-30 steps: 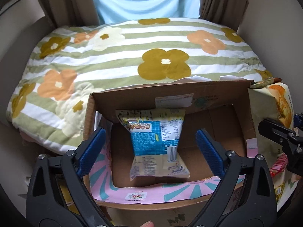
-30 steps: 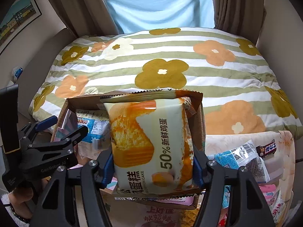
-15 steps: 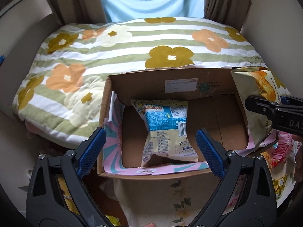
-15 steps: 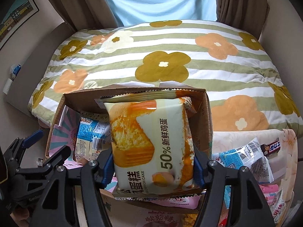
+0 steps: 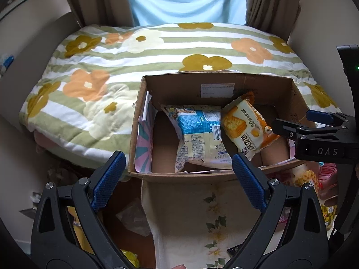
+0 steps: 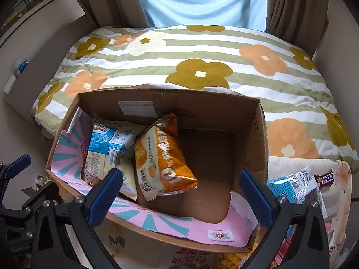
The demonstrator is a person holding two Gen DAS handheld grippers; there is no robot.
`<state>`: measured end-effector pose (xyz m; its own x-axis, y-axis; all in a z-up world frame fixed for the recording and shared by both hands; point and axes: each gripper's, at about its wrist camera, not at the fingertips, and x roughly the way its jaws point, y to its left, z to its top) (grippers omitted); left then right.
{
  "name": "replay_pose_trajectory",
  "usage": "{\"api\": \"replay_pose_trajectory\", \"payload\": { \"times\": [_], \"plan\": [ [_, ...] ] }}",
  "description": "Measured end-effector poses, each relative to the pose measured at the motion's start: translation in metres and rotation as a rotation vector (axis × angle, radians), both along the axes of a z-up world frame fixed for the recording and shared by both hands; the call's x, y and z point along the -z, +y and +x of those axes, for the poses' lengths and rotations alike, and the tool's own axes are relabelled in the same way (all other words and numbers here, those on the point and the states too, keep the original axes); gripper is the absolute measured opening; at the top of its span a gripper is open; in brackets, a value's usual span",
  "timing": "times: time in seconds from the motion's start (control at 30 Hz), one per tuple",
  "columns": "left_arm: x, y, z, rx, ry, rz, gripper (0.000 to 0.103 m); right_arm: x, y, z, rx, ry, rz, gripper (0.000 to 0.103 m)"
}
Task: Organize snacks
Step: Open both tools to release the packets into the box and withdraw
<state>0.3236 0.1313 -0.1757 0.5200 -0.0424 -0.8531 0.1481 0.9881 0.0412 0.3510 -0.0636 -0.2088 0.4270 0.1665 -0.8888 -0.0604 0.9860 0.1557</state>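
- Left wrist view: the left hand-held gripper (image 5: pixel 177 178) is released, its blue pads wide apart with nothing between them, held just in front of the cardboard box (image 5: pixel 215 78).
- The box stands at the foot of a flowered bed quilt (image 5: pixel 134 51). Two snack packets lie inside it: a blue-and-cream packet (image 5: pixel 197 139) flat on the bottom, and an orange cake packet (image 5: pixel 243 127) leaning partly over its right edge.
- The right hand-held gripper (image 5: pixel 289 126) reaches in from the right, at the box's right wall, just beside the orange packet; from here I cannot tell if they touch.
- Right wrist view: the right hand-held gripper (image 6: pixel 179 188) is released too, jaws spread and empty above the box's near rim.
- The same two packets, blue (image 6: pixel 107 150) and orange (image 6: pixel 161 157), fill the left half of the box (image 6: pixel 258 134); the right half is bare cardboard.
- Outside, to the right, a loose pile of snacks (image 6: pixel 296 186) waits: at least one blue-white packet and one dark bar (image 6: pixel 324 179), with more wrappers below too cropped to count.
- Judgement: two snacks are sorted, several remain, so the task looks to be in its early part.
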Motion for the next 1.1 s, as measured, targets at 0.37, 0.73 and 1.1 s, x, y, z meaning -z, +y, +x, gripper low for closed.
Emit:
{"api": "replay_pose_trajectory", "payload": {
  "times": [0.37,0.73,1.1],
  "plan": [
    [-0.023,0.002,-0.022,-0.032,-0.038,-0.092,0.099,-0.033,-0.007,-0.042,-0.002,-0.058,0.035,0.103],
    [-0.059,-0.035,-0.065,0.027,-0.101,-0.078,0.099,-0.078,-0.044,-0.091,0.002,-0.129,0.044,0.103],
    [-0.059,-0.095,-0.111,-0.001,-0.083,-0.103,0.099,-0.092,-0.101,-0.15,-0.12,-0.146,-0.029,0.103]
  ]
}}
